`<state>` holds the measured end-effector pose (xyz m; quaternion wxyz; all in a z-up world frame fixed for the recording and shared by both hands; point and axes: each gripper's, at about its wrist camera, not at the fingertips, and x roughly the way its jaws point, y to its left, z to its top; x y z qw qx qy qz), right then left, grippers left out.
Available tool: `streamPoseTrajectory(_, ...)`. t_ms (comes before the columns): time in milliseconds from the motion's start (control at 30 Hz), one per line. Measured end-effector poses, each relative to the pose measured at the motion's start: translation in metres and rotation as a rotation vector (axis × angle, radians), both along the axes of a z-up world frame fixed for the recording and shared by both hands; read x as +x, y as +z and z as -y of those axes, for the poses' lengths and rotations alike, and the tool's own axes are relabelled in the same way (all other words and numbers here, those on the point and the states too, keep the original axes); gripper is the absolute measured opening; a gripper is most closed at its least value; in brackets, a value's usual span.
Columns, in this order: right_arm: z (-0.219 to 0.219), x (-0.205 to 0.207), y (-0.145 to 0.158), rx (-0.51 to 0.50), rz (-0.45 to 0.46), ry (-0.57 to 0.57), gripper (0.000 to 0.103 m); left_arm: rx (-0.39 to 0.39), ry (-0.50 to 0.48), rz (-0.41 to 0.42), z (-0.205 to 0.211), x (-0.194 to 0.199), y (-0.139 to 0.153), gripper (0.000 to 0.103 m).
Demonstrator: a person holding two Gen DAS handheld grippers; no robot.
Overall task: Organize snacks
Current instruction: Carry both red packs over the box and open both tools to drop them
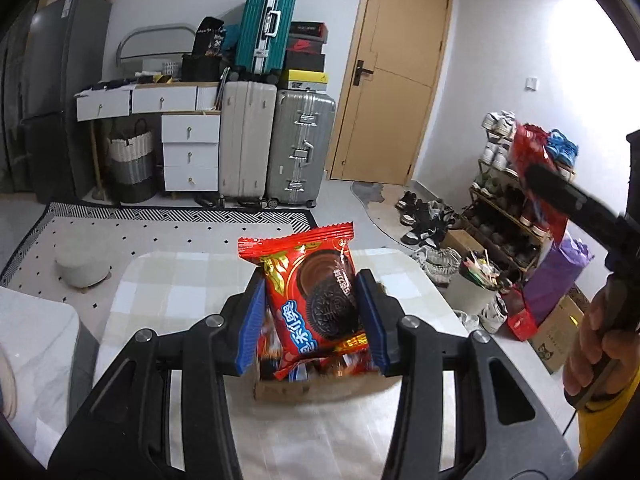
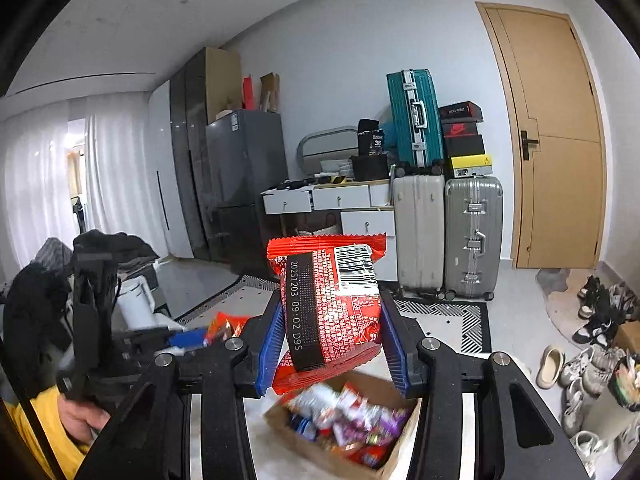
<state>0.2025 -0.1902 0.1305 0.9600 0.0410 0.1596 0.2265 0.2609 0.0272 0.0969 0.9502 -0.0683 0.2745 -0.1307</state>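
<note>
In the left wrist view my left gripper [image 1: 311, 280] is shut on a red cookie packet [image 1: 320, 296], held upright between the blue pads above an open cardboard box [image 1: 320, 394] of snacks on the checked table [image 1: 168, 288]. At the right of that view a hand [image 1: 592, 344] holds my right gripper [image 1: 538, 176], which has another red packet [image 1: 528, 148]. In the right wrist view my right gripper [image 2: 331, 300] is shut on that red packet [image 2: 332, 304], its barcode side facing the camera, above the cardboard box [image 2: 400, 452] with several wrapped snacks. My left gripper [image 2: 188, 338] shows at the left, blurred.
Suitcases [image 1: 276, 144] and white drawers [image 1: 190, 152] line the far wall beside a wooden door [image 1: 392, 80]. A shoe rack [image 1: 504, 208], loose shoes [image 2: 580, 364] and a bin [image 1: 476, 284] crowd the right. A round stool [image 1: 82, 266] stands on the rug at the left.
</note>
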Motion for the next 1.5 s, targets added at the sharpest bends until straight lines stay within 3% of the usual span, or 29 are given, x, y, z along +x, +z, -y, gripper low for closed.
streamPoseTrajectory(167,-0.007,0.068,-0.013,-0.032,-0.063,-0.011,0.045,-0.041,-0.024,-0.073,0.011,0.074,-0.025,0.041)
streamPoseTrajectory(267,-0.012,0.106,-0.038,-0.060,-0.145,-0.014,0.045,-0.034,-0.032,-0.113,0.024,0.116,-0.045,0.041)
streamPoseTrajectory(467,-0.017,0.168,-0.114,-0.082,-0.405,0.027,0.045,-0.025,-0.051,-0.206,0.046,0.166,-0.088,0.041)
streamPoseTrajectory(633,-0.017,0.192,-0.152,-0.086,-0.498,0.023,0.045,-0.018,-0.066,-0.258,0.057,0.192,-0.124,0.041)
streamPoseTrajectory(867,-0.028,0.208,-0.178,-0.122,-0.559,0.051,0.045,-0.006,-0.075,-0.291,0.060,0.203,-0.160,0.041)
streamPoseTrajectory(1067,-0.031,0.203,-0.190,-0.130,-0.579,0.065,0.045,-0.001,-0.071,-0.286,0.059,0.207,-0.171,0.041)
streamPoseTrajectory(1500,-0.037,0.196,-0.193,-0.167,-0.589,0.074,0.046,-0.018,-0.047,-0.254,0.034,0.163,-0.150,0.041)
